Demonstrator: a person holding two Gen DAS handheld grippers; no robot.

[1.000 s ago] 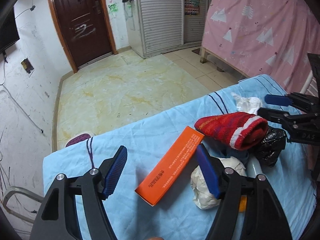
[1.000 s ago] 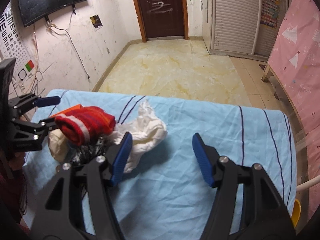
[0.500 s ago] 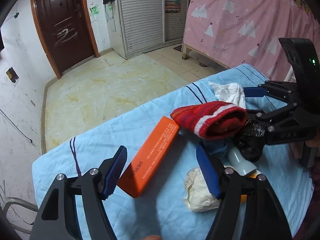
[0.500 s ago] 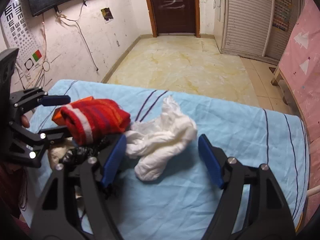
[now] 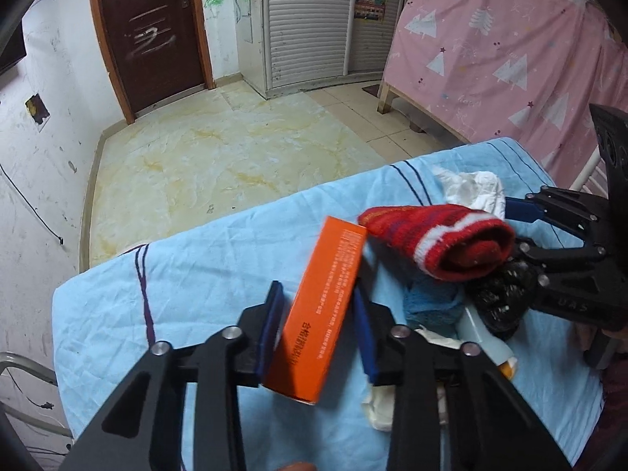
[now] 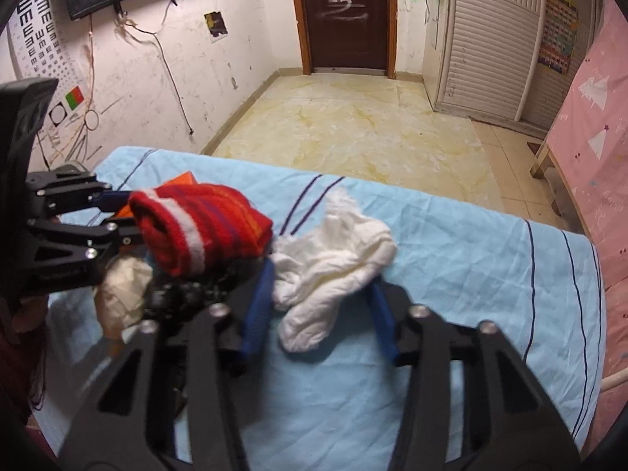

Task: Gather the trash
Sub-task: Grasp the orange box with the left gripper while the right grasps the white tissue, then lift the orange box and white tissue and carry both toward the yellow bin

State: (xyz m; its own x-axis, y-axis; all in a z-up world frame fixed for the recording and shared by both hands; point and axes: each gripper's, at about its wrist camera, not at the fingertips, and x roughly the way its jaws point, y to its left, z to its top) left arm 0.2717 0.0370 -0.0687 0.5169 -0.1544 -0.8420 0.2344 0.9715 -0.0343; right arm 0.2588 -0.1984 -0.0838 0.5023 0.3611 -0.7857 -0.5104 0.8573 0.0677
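A long orange box (image 5: 325, 306) lies on the blue bedsheet (image 5: 188, 282), and my left gripper (image 5: 318, 331) has its blue pads closed against both sides of it. My right gripper (image 6: 320, 310) straddles a crumpled white tissue wad (image 6: 333, 263), with the pads close on either side of the wad's near end. A rolled red striped sock (image 5: 443, 243) lies between the two grippers and also shows in the right wrist view (image 6: 200, 227). Under the sock sit a crumpled black plastic bag (image 5: 498, 298) and a blue cloth (image 5: 431, 302).
A beige paper ball (image 6: 121, 294) and a pale plastic container (image 5: 486, 337) lie near the sock pile. The bed's far edge drops to a tiled floor (image 5: 219, 165). A pink curtain (image 5: 510, 55) hangs at the right.
My left gripper moved forward and closed around the orange box, which was lying free between open jaws before. My right gripper moved forward and narrowed around the white tissue wad.
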